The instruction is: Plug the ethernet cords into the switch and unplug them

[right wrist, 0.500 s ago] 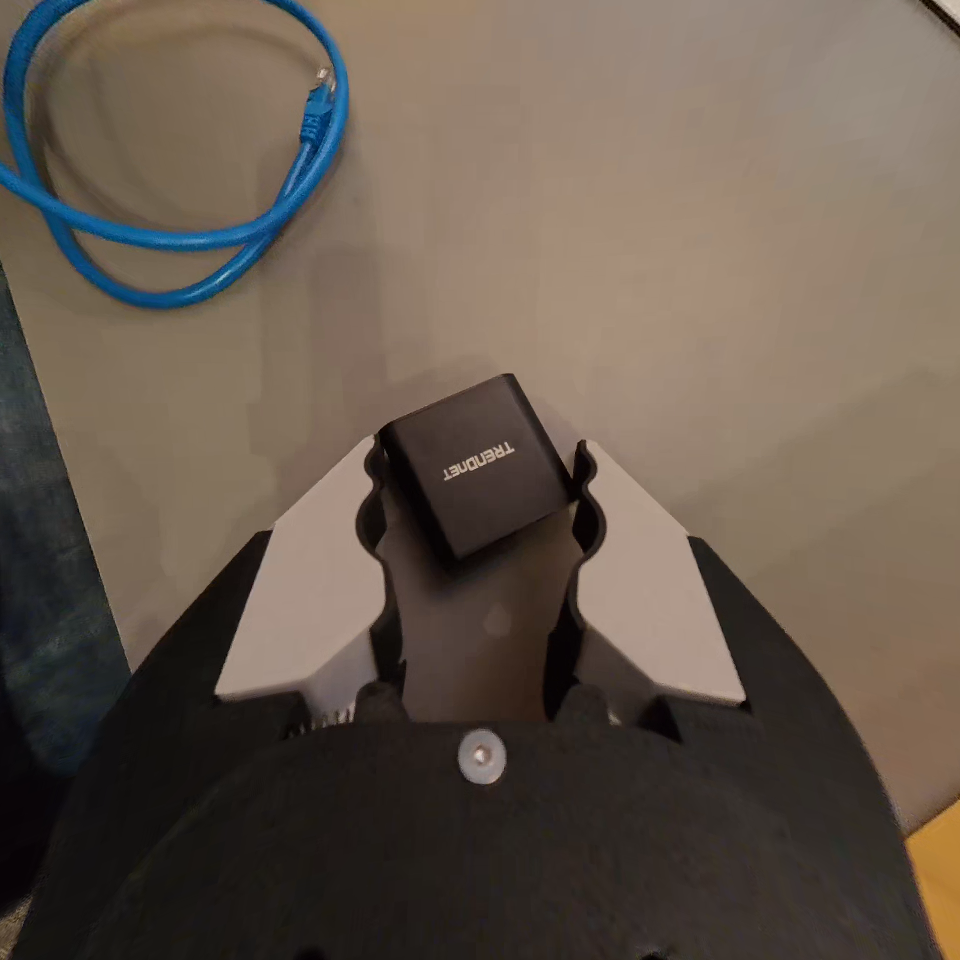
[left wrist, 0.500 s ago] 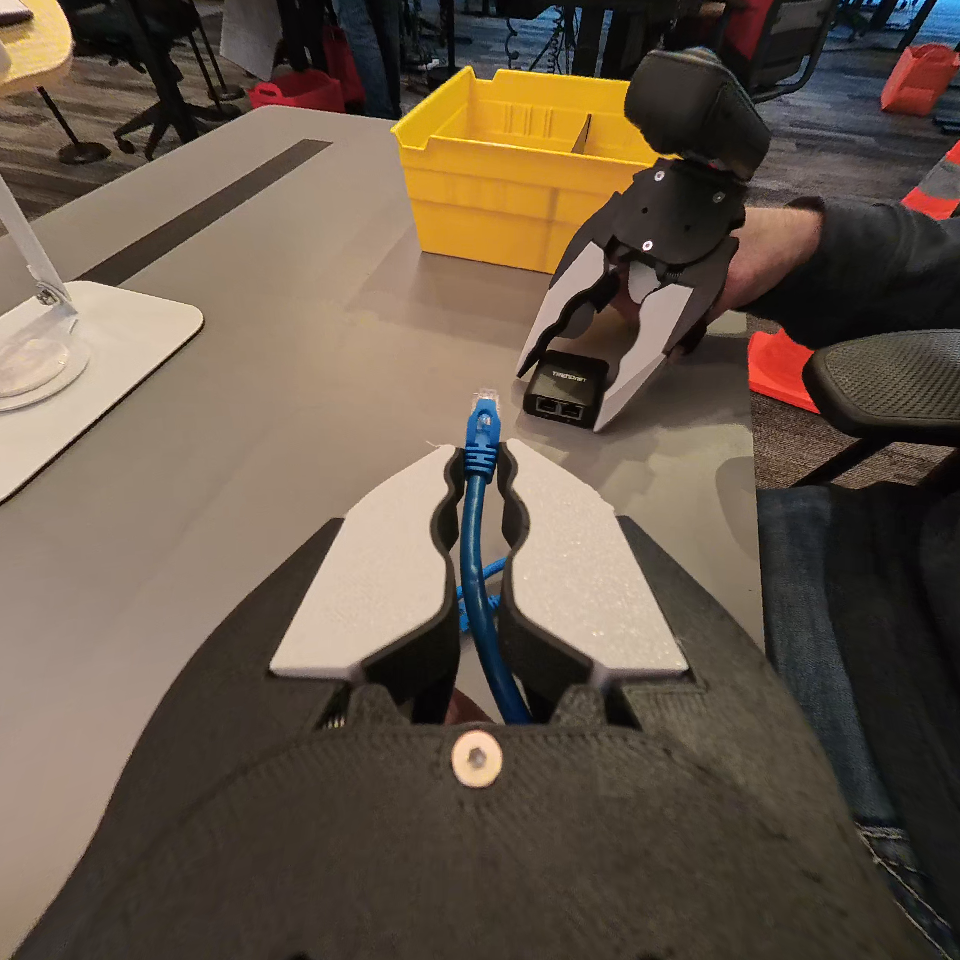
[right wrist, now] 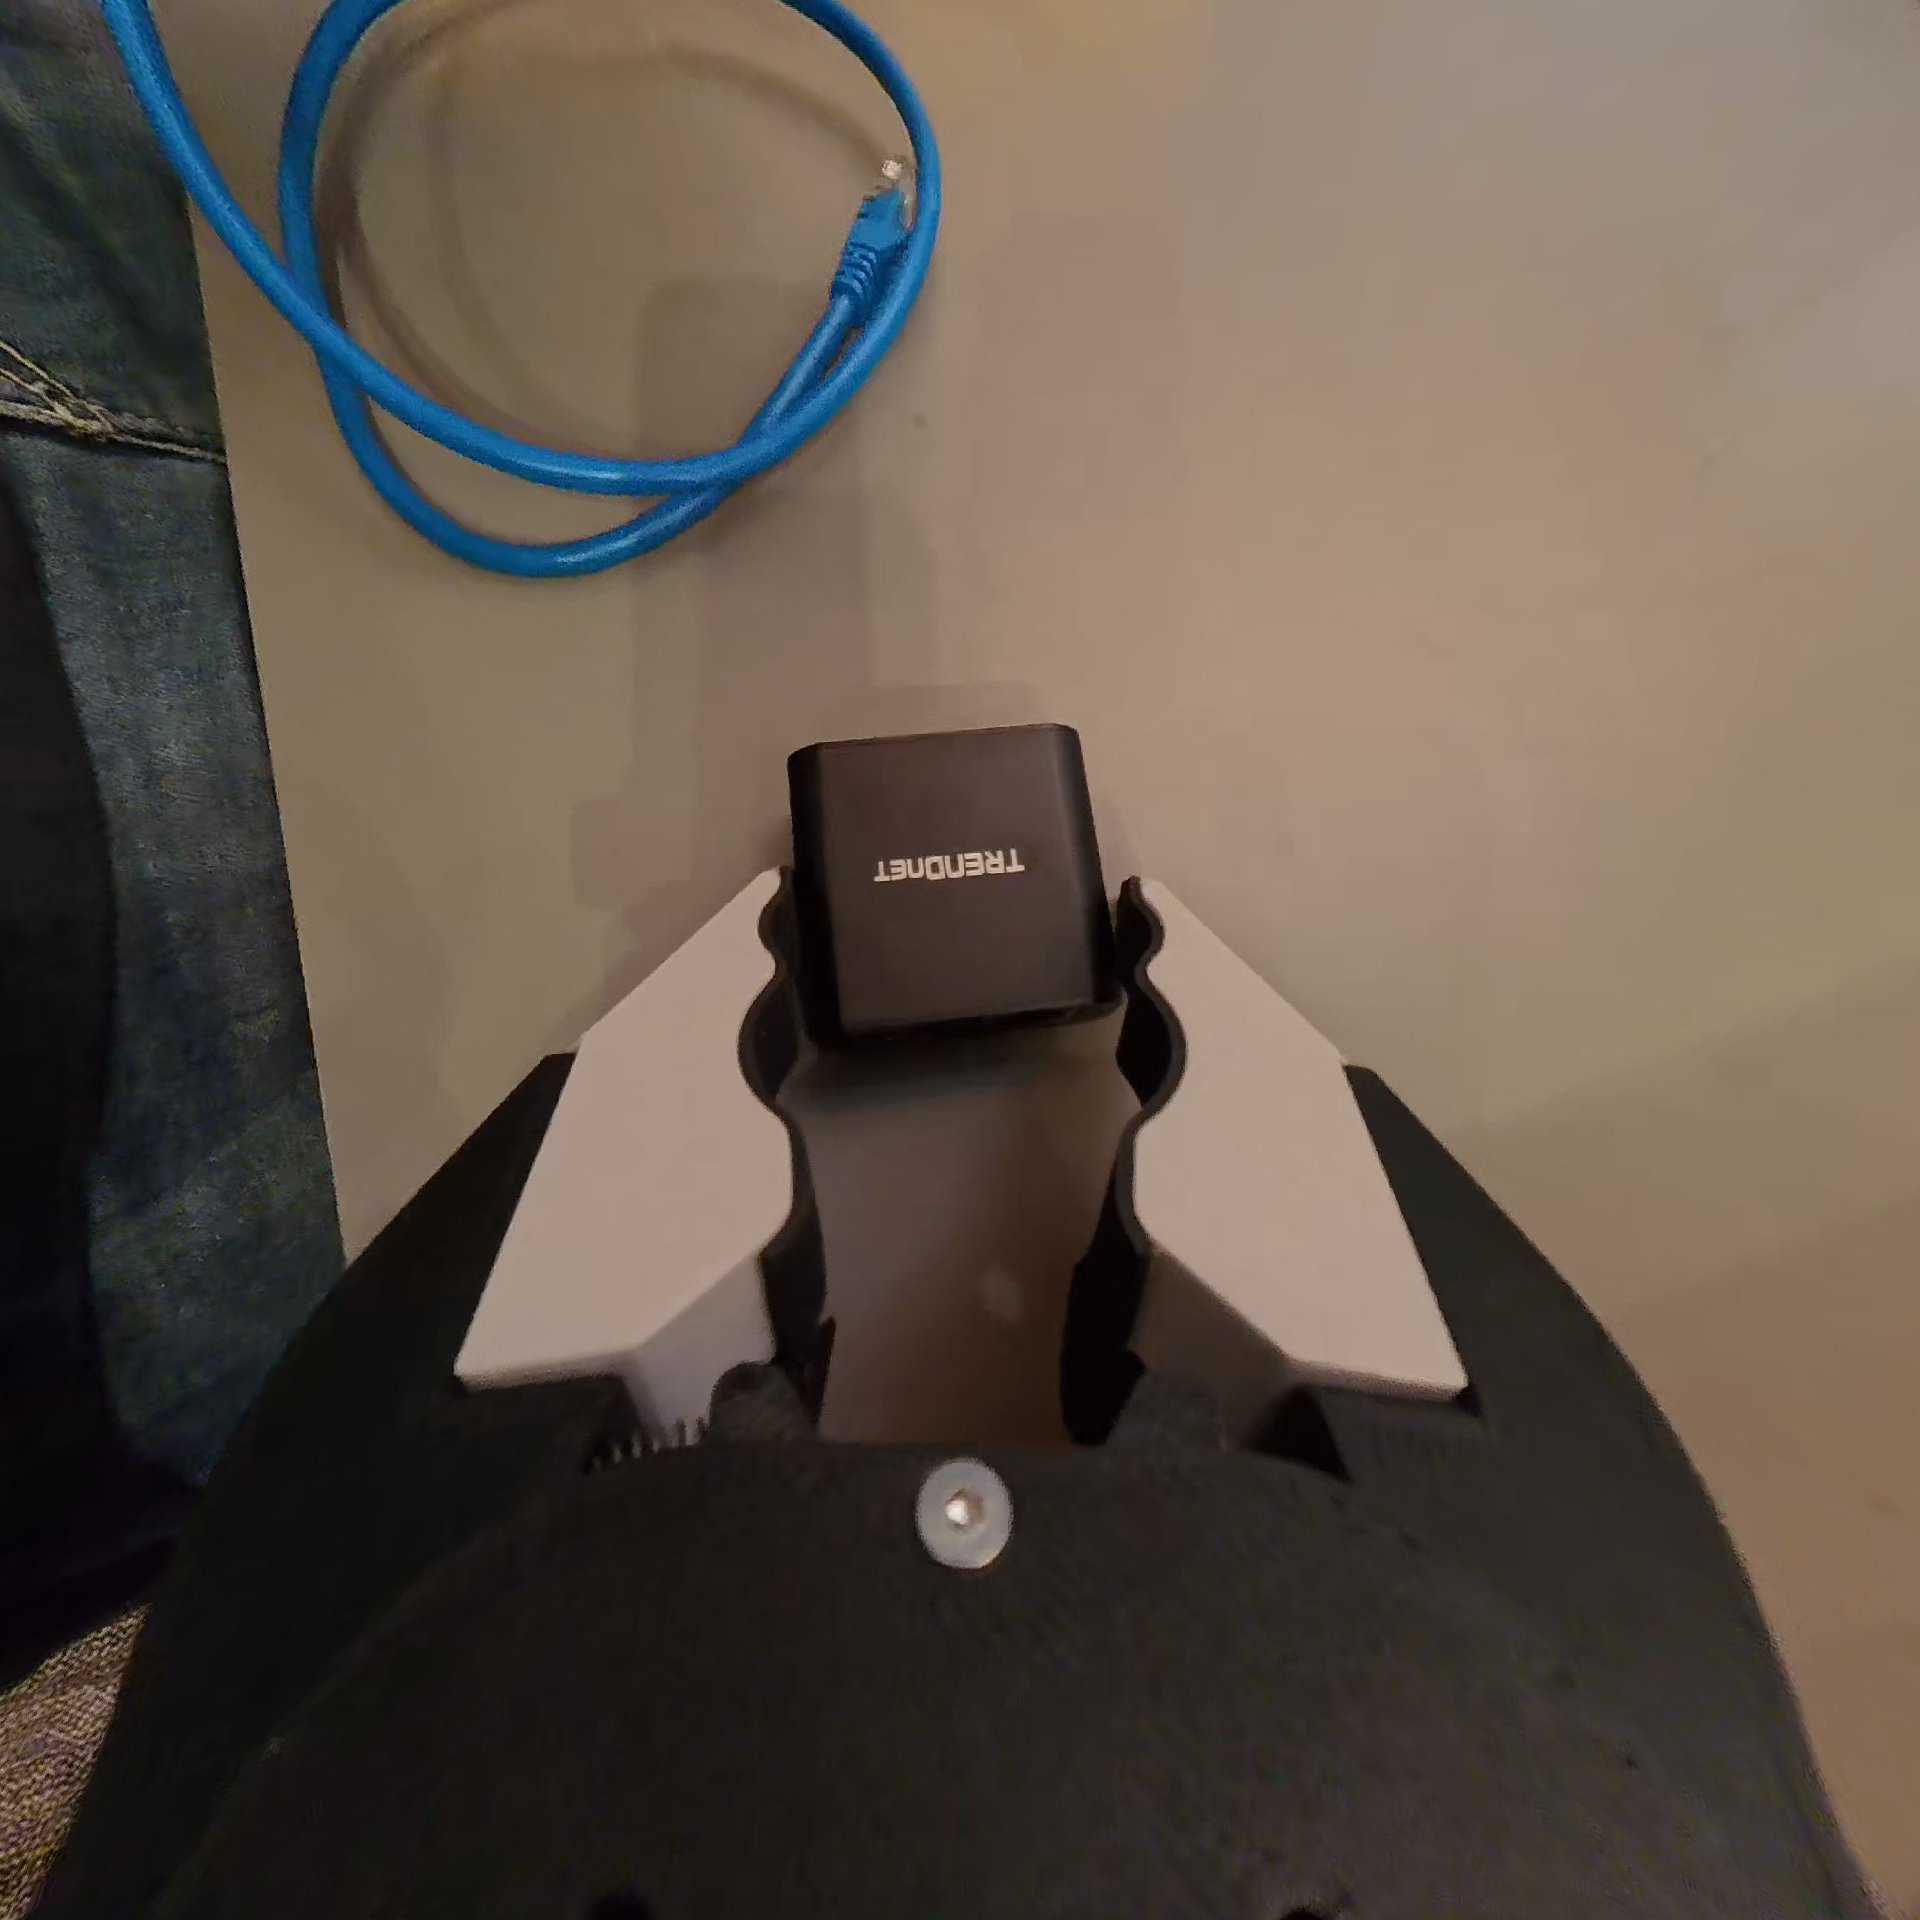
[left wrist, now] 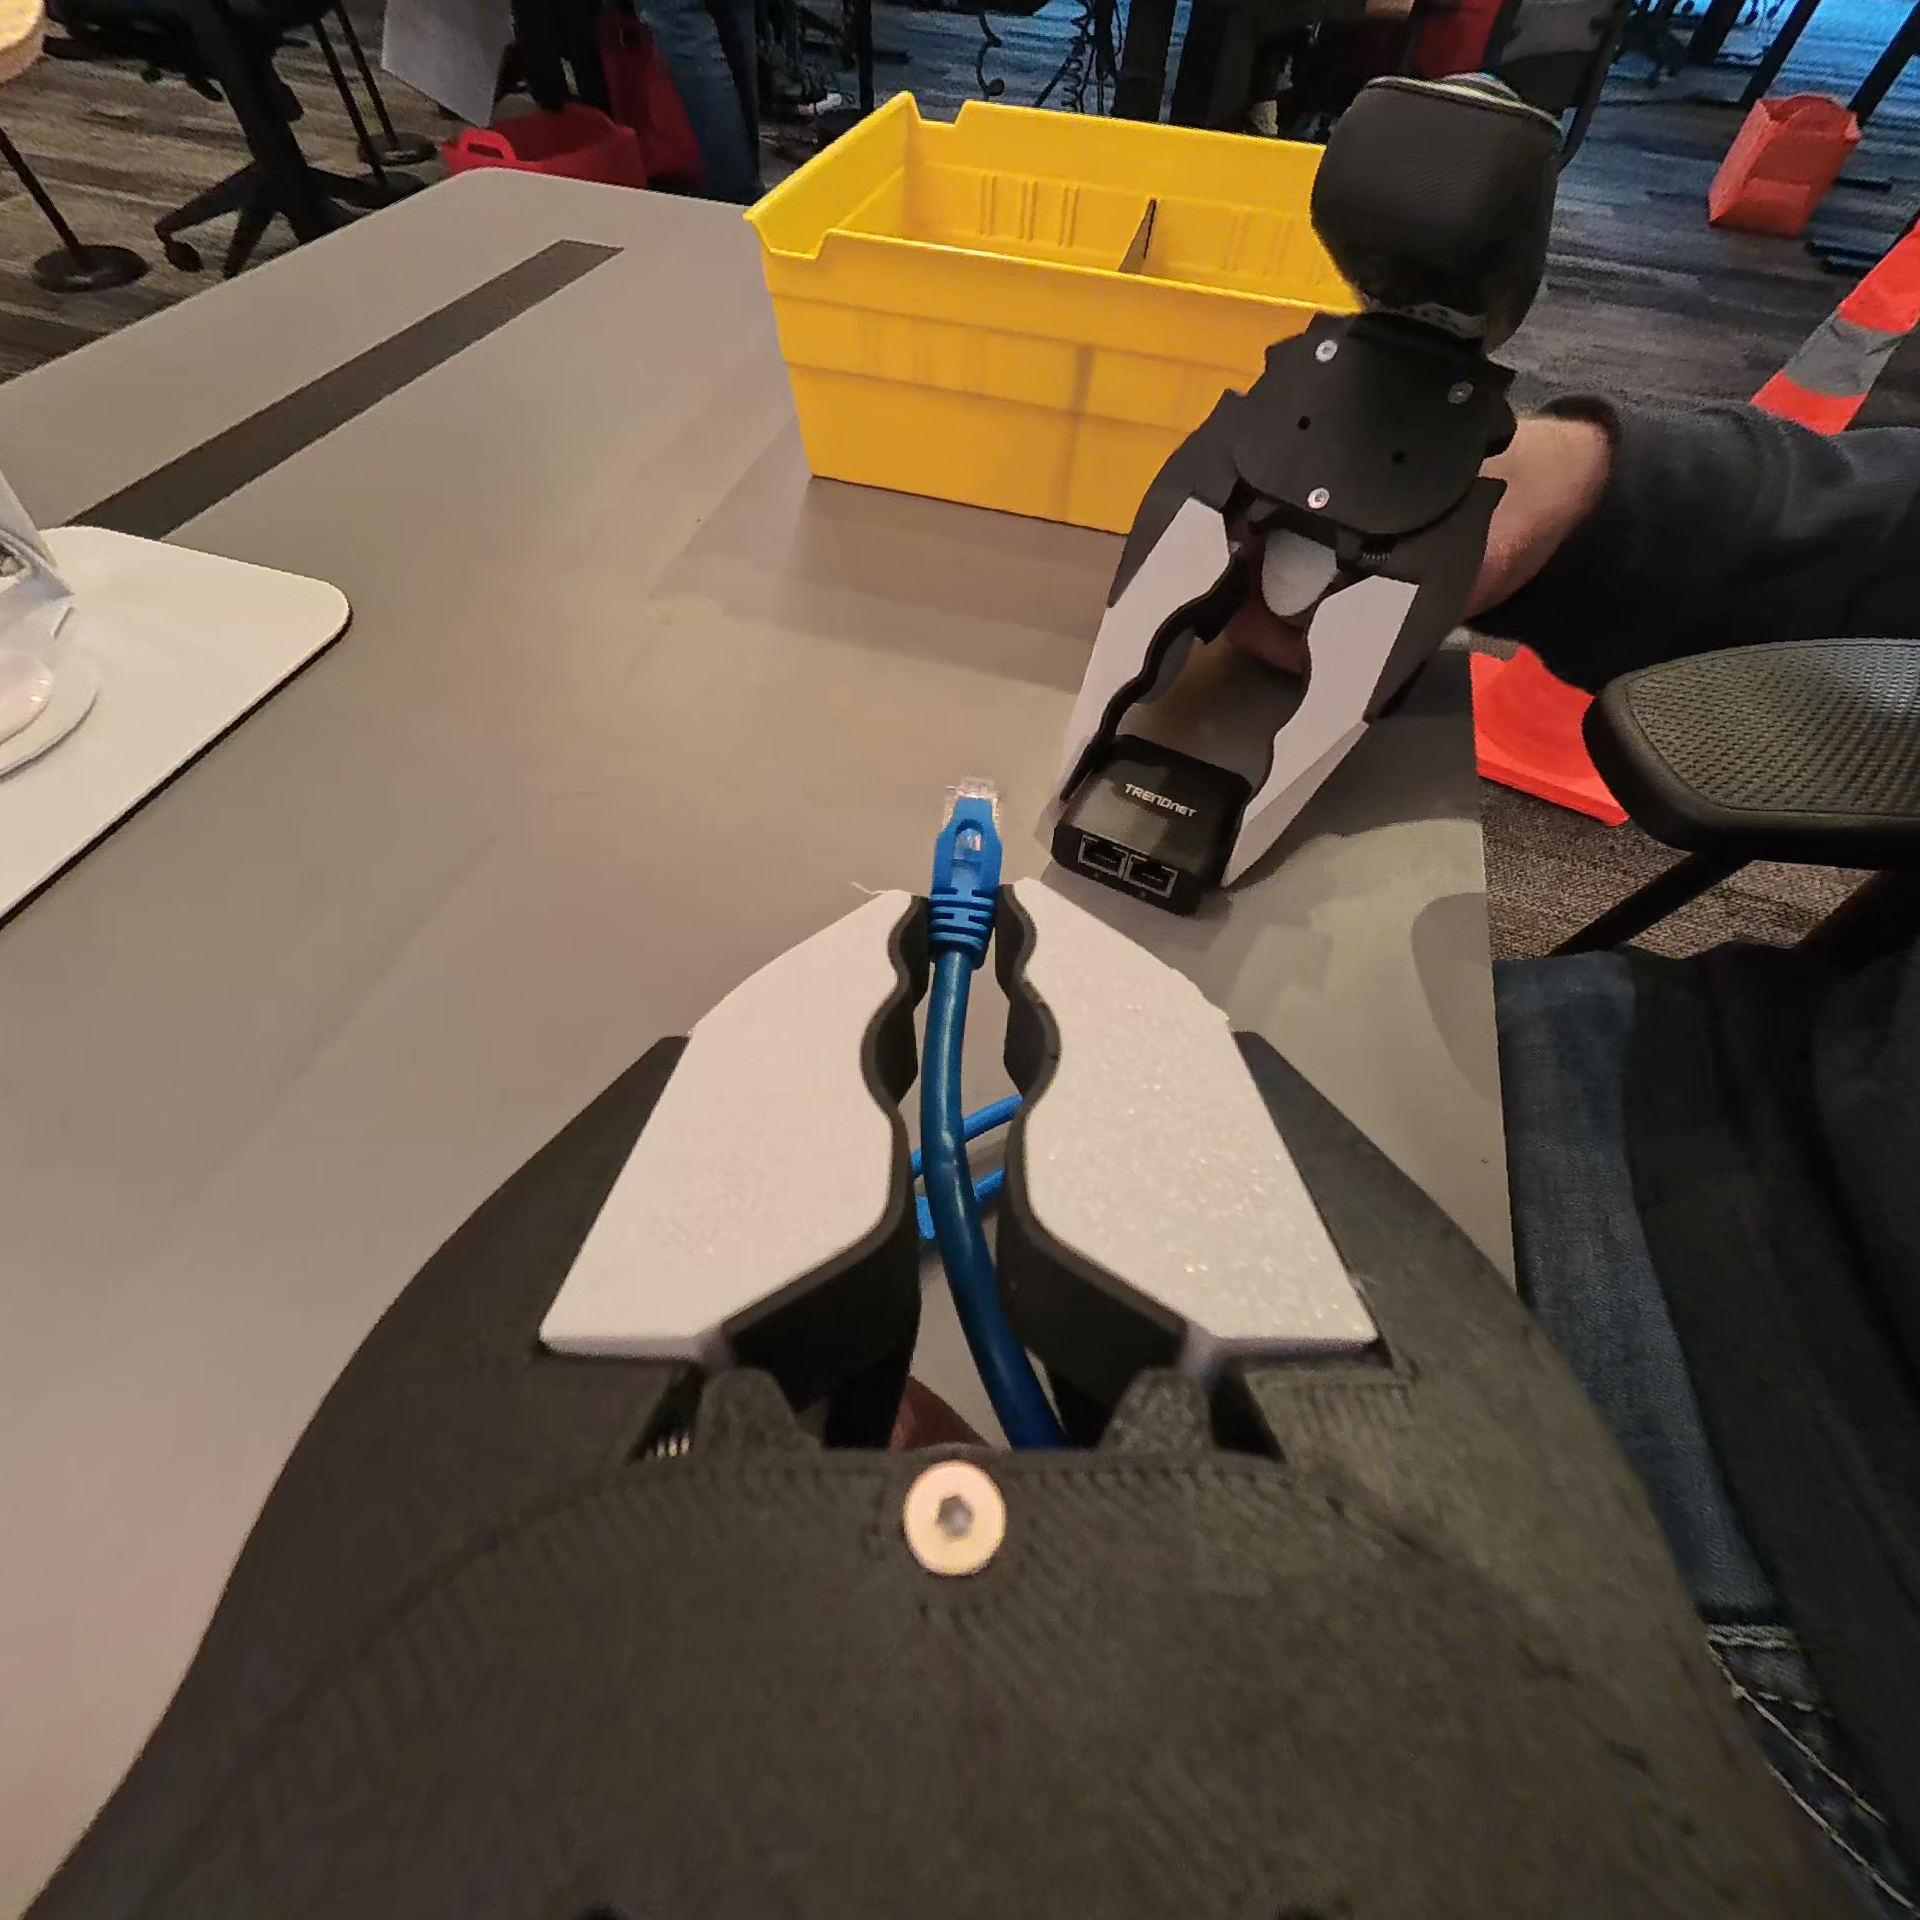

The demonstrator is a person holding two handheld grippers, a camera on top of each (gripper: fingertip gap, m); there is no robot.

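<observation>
Left: left hand-held gripper (left wrist: pixel 961 914) pinches the blue ethernet cord (left wrist: pixel 958 1039) behind its plug; right hand-held gripper (right wrist: pixel 951 894) clamps the black switch (right wrist: pixel 951 883) on the surface (left wrist: pixel 520 727).

Switch (right wrist: pixel 951 883) now sits square between right claw (right wrist: pixel 951 935) fingers, no longer skewed. Right claw stands steeper over worktop (left wrist: pixel 520 727). Left claw (left wrist: pixel 961 914) with blue cord (left wrist: pixel 951 1091) closer to switch ports; plug (left wrist: pixel 968 831) nearer but not touching.

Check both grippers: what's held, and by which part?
Left gripper pinches the blue ethernet cord at the boot behind its plug. Right gripper grips the black switch by its two sides.
</observation>
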